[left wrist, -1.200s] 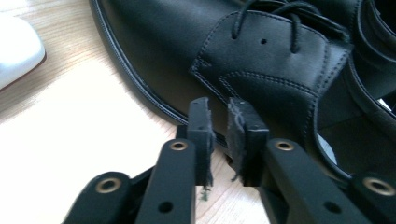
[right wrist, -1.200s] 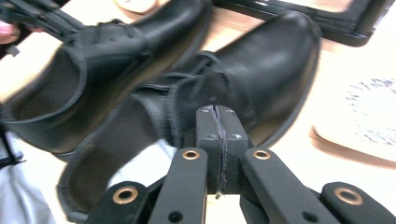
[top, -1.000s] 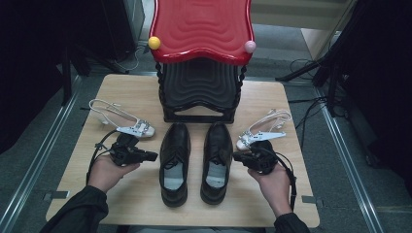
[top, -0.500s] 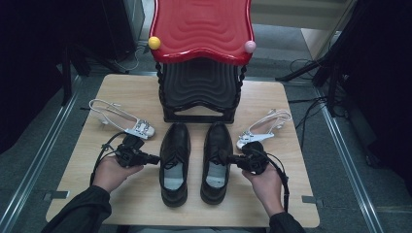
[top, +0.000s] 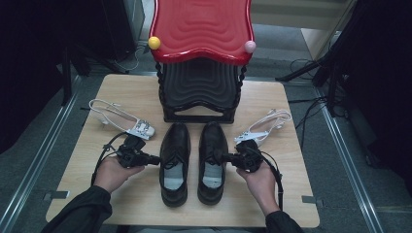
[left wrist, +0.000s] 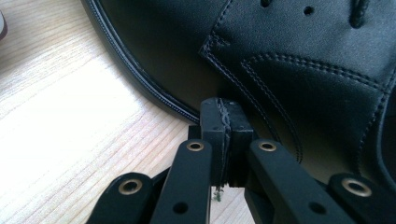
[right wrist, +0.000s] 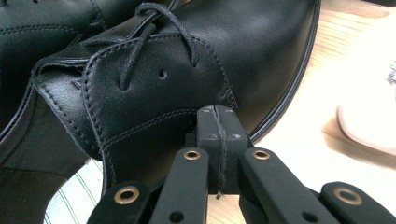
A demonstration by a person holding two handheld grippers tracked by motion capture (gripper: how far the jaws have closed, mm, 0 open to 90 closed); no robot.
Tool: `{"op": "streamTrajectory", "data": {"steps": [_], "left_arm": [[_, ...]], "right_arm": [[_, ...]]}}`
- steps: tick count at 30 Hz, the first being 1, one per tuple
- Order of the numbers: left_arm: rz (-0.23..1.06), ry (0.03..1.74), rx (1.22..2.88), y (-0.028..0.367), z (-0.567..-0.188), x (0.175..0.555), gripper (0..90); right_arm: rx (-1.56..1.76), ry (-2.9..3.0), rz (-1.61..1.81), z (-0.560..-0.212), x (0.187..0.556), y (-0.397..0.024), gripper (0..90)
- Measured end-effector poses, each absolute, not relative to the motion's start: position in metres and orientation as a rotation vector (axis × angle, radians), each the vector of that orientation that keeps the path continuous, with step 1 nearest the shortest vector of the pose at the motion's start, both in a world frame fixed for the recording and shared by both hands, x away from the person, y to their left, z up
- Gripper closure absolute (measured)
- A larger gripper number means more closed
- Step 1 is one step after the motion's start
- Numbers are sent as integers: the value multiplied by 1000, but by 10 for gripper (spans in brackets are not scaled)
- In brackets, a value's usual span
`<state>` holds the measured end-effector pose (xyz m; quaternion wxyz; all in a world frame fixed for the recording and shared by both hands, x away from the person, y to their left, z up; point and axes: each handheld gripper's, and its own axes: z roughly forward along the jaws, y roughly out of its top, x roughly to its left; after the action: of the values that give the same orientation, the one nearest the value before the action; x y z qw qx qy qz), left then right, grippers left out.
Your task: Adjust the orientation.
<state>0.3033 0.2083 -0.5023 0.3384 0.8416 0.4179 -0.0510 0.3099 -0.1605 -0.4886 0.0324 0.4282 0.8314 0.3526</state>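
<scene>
Two black lace-up shoes stand side by side on the wooden table [top: 121, 92], toes toward the far side: the left shoe [top: 175, 162] and the right shoe [top: 212, 160]. My left gripper [top: 156, 159] is shut with nothing in it; its tip is against the outer side of the left shoe [left wrist: 299, 74]. My right gripper [top: 217, 156] is shut and empty too, with its tip at the outer side of the right shoe [right wrist: 154, 88], just below the laces. In both gripper views the jaws are pressed together.
A stack of black stools [top: 200, 90] topped by a red one [top: 201, 26] stands at the far middle of the table. A white sandal [top: 124, 119] lies left of the shoes, another white sandal [top: 265, 126] lies to their right.
Both hands moved inward toward the shoes, and the gripper tips now reach the shoes' outer sides. The right hand also came down a little. The shoes have not shifted.
</scene>
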Motion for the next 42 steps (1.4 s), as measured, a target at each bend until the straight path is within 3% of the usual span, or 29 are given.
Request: {"op": "streamTrajectory", "data": {"steps": [17, 28, 42], "left_arm": [[-196, 1074, 2170, 199, -506, 304, 900], [-235, 1076, 2153, 196, -505, 301, 900], [-307, 963, 2181, 165, -507, 290, 900]], "right_arm": [[1279, 2604, 1103, -489, 313, -147, 900], [1296, 2571, 1121, -475, 310, -161, 836], [1322, 2504, 1198, -459, 301, -180, 766]]}}
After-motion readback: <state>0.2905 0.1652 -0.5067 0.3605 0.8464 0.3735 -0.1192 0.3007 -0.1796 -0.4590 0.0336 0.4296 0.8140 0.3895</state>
